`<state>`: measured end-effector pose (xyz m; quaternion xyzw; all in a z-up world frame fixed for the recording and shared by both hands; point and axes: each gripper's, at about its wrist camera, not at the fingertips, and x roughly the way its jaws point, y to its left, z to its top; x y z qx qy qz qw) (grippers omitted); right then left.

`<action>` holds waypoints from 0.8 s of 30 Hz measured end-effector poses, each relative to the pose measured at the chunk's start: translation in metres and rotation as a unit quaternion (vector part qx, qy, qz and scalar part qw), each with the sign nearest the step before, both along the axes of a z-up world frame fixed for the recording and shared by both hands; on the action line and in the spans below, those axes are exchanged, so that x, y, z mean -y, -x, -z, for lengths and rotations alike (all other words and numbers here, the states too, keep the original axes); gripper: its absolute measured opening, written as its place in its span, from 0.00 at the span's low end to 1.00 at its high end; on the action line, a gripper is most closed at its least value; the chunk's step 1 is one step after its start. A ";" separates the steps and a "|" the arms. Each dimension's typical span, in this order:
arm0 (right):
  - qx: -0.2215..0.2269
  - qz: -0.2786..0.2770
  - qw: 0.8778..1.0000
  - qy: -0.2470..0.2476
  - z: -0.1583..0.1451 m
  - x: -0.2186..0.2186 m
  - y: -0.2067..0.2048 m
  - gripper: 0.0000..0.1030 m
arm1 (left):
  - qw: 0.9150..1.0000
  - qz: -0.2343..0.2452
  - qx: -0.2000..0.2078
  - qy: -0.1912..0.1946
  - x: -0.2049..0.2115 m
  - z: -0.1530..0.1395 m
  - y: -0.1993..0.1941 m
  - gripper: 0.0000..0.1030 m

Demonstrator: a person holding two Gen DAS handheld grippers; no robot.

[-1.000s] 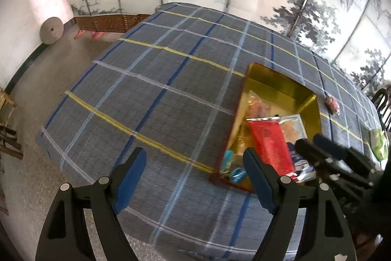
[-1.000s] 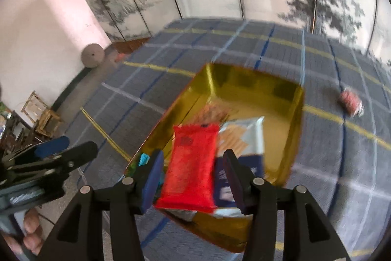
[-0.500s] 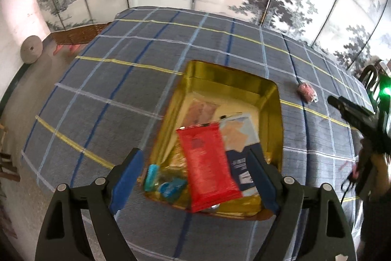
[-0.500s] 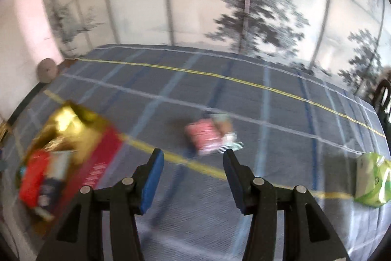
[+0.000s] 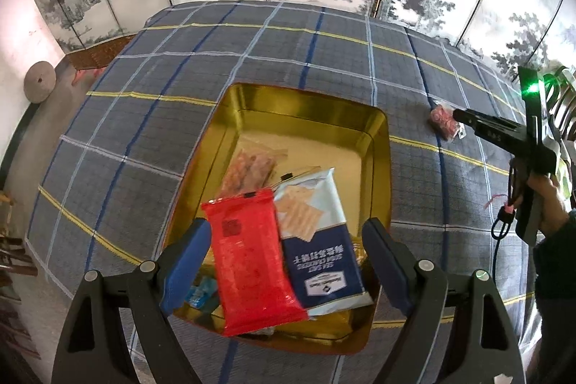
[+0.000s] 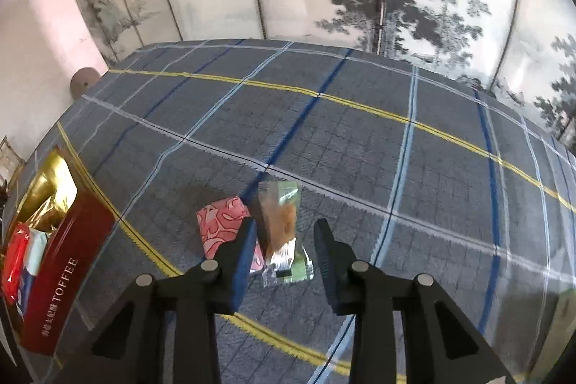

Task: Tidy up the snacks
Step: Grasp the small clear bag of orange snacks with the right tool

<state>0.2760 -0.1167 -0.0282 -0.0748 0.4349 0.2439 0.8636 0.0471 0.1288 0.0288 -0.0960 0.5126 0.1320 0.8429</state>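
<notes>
Gold toffee tin (image 6: 68, 233) is the landmark: left gripper (image 5: 284, 258) hangs over it, jaws spread, empty; well to its right, right gripper (image 6: 284, 240) jaws are closing around a clear-wrapped pastry (image 6: 282, 222), likely light, crinkly and crushable, best pinched mid-body.

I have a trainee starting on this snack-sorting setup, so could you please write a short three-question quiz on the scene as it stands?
1. True or false: the red packet lies inside the gold tin.
2. Which snacks sit in front of the right gripper? A) the pink packet and the clear cracker packet B) a banana C) two cans
3. Fill in: the left gripper hangs above the ___ with nothing gripped.

Key: 1 true; 2 A, with the right gripper's jaws closing around the cracker packet but not yet pressing it; 3 tin.
</notes>
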 end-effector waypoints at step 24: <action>0.029 -0.002 1.000 0.007 0.017 0.000 0.057 0.20 | 0.998 0.057 0.010 -0.010 0.057 0.004 -0.046 0.81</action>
